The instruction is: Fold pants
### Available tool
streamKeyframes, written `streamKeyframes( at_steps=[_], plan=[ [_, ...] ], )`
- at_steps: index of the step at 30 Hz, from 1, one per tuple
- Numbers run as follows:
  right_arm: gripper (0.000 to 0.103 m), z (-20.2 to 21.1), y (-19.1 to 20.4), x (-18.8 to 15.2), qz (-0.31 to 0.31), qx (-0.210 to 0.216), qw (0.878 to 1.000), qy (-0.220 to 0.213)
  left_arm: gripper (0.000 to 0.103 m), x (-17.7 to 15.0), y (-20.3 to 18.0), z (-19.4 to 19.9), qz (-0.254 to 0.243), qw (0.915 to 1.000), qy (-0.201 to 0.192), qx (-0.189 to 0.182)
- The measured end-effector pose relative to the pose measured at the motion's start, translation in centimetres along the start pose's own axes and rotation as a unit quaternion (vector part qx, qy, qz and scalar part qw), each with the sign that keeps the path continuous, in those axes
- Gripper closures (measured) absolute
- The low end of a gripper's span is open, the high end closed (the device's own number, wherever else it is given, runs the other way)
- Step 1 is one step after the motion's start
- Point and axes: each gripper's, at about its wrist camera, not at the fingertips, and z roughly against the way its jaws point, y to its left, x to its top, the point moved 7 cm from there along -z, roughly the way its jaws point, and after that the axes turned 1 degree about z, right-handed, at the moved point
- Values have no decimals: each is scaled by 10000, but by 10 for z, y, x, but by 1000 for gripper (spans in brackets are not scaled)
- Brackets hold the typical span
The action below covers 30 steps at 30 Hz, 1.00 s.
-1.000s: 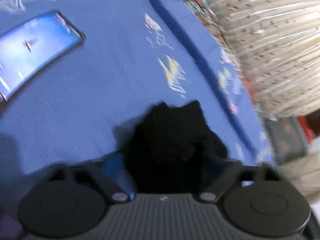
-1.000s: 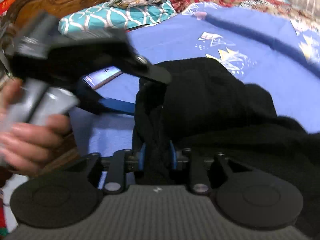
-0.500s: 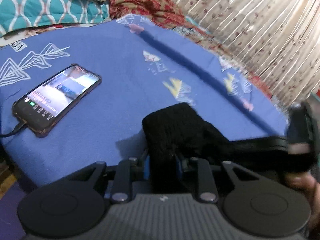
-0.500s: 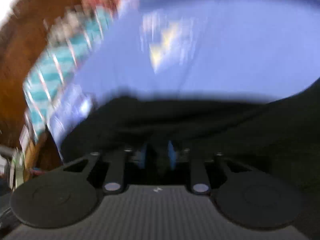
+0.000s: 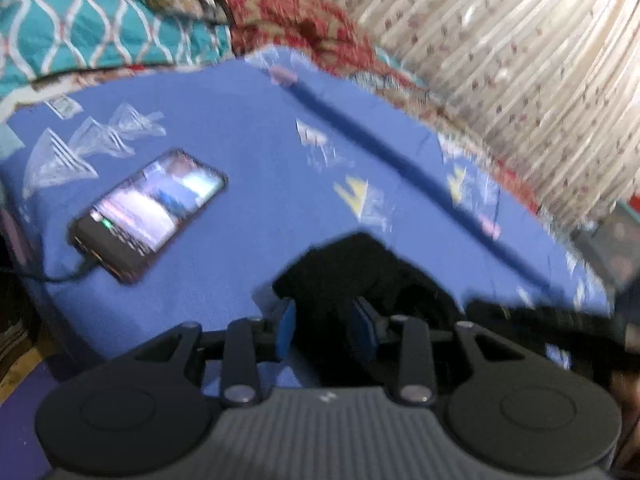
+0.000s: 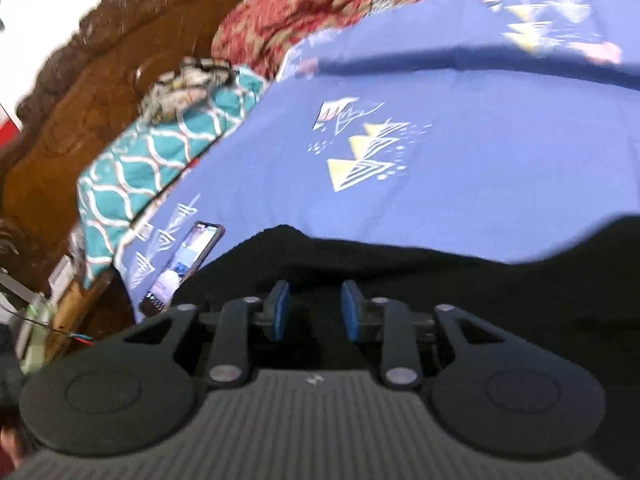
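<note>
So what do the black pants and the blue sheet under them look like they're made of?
Black pants: soft, matte, thick fabric, maybe knit or fleece; it bunches and shows no sheen. Blue sheet: thin, smooth printed cloth, probably cotton or a blend, lying flat.

pants [image 5: 360, 272]: black
bedsheet [image 5: 248, 152]: blue, white and yellow triangles
pillow [image 5: 80, 28]: teal, white lattice
curtain [image 5: 520, 60]: cream (small dark motifs)
</note>
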Motion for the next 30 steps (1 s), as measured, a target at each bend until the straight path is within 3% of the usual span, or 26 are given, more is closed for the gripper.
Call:
streamKeyframes(
  at_steps=[3,8,13,16,18,19,20,21,25,30],
  plan=[
    [71,25,-12,-9,-65,9,9999,-76,71,22,-5,10,129,9995,-259,-112],
    [71,25,-18,-28,-127,3,9999,47,71,51,-52,-13,-262,9979,-327,-497],
    [71,17,-12,-39,-144,80,9996,224,73,34,-100,-71,-647,9946,296,-758],
    [71,5,-20,-56,-528,200,9961,684,75,14,-103,-101,-778,9939,607,-484],
    [79,-8,-32,-79,-979,295,9867,1265,77,1,-92,-118,-817,9936,779,-18],
    [79,-7,-36,-84,-1238,439,9837,1232,79,-4,-82,-125,-805,9928,857,228],
    [79,-5,-38,-88,-1490,596,9793,1230,89,-9,-73,-131,-750,9921,927,397],
    [80,-4,-39,-92,-1622,721,9757,1284,91,-11,-64,-135,-676,9922,959,416],
    [76,15,-32,-83,-1133,679,9861,1007,91,-9,-61,-137,-664,9923,1002,305],
    [74,51,-18,-60,133,114,9996,217,91,-6,-67,-147,-885,9893,1064,462]
  ],
)
